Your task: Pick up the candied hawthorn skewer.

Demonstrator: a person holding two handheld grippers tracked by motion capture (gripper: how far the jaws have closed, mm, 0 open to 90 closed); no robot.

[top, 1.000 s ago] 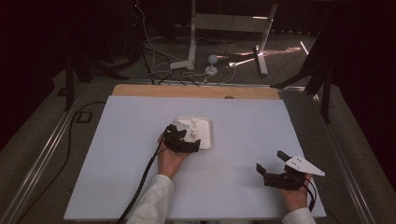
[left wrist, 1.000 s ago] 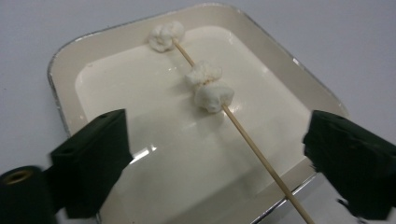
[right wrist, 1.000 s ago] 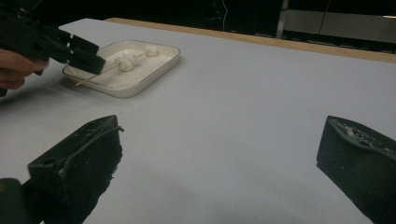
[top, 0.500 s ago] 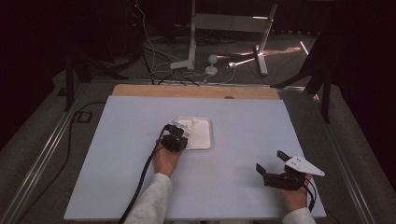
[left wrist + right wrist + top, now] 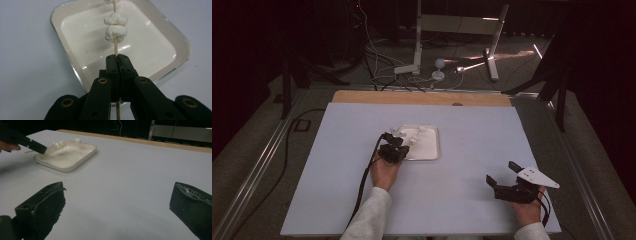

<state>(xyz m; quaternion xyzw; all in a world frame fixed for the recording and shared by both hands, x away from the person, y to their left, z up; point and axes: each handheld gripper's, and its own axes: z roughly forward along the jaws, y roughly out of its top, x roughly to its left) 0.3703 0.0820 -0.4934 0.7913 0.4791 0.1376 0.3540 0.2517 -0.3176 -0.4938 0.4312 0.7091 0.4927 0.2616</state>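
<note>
My left gripper [image 5: 117,58] is shut on a thin wooden skewer [image 5: 115,48] threaded with white lumps [image 5: 115,32]. The skewer hangs over a shallow white tray [image 5: 160,50]. In the high view the left gripper [image 5: 396,144] sits at the tray's [image 5: 428,149] left edge, and the skewer [image 5: 406,134] points across the tray's far side. My right gripper [image 5: 503,174] rests at the near right of the table, its jaws wide open with nothing between them. In its own view the right gripper [image 5: 118,188] faces the tray [image 5: 65,161] and the left gripper [image 5: 37,146].
A pale blue-white sheet [image 5: 472,130] covers the table, with a wooden strip [image 5: 422,97] along the far edge. A black cable [image 5: 364,180] trails from the left gripper toward the near edge. Beyond the table stand dark stands and floor cables [image 5: 422,70].
The left gripper stood open over the tray; now it is shut on the skewer and has shifted left to the tray's left edge, lifting a little. The right gripper has kept still.
</note>
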